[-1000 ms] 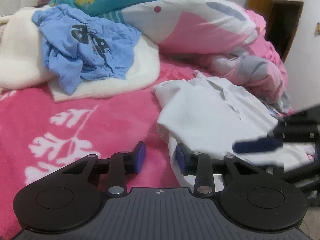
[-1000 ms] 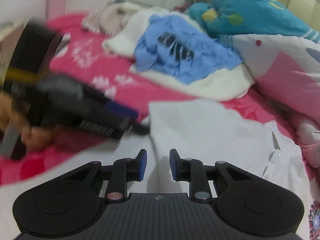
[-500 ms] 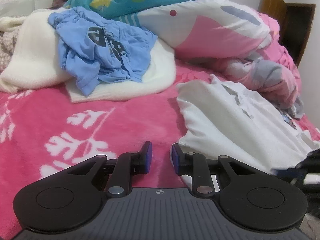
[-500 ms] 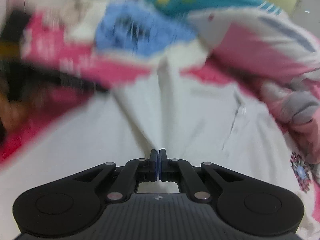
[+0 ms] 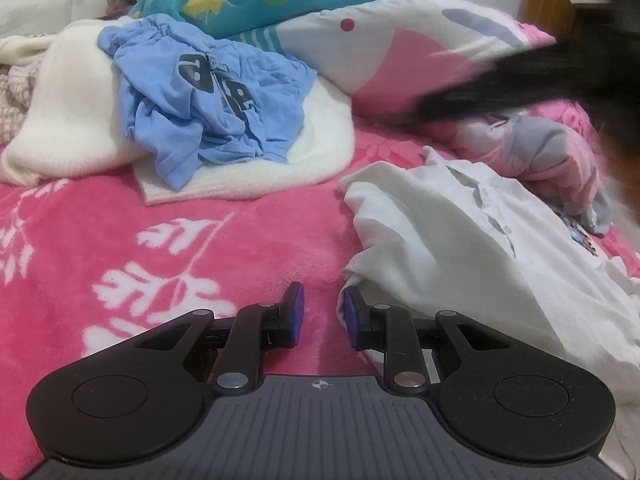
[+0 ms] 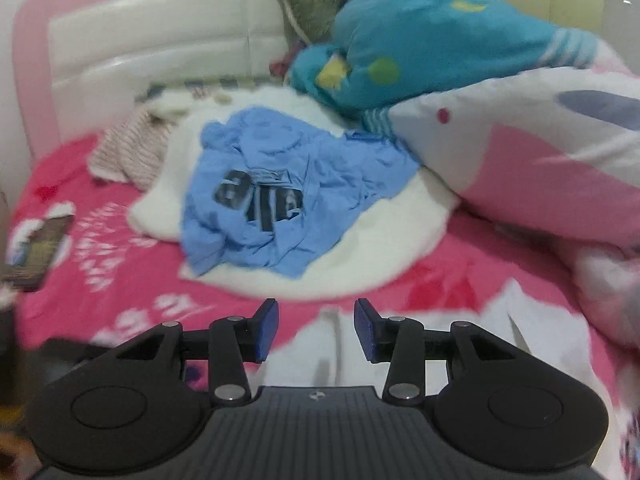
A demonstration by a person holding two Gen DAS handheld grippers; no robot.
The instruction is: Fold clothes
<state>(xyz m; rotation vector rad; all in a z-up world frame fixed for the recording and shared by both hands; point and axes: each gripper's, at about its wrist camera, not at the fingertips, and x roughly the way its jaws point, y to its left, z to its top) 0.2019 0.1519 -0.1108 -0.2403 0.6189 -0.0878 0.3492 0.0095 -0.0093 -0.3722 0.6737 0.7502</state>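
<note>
Lying crumpled on the pink blanket, the white shirt has its collar and button placket turned up toward the pillows, and its near edge bunches just beside the right finger of the left gripper. That gripper sits low over the blanket with its blue pads parted and nothing between them. The right gripper is also spread wide and empty, hovering above the white shirt's edge; the cloth under it is blurred. A dark blurred shape crosses the upper right of the left view; what it is cannot be told. Farther up the bed a blue shirt with dark print lies rumpled on a cream blanket. Beside these rest a pink-and-white duvet and a teal bundle. A striped garment lies near the white headboard.
</note>
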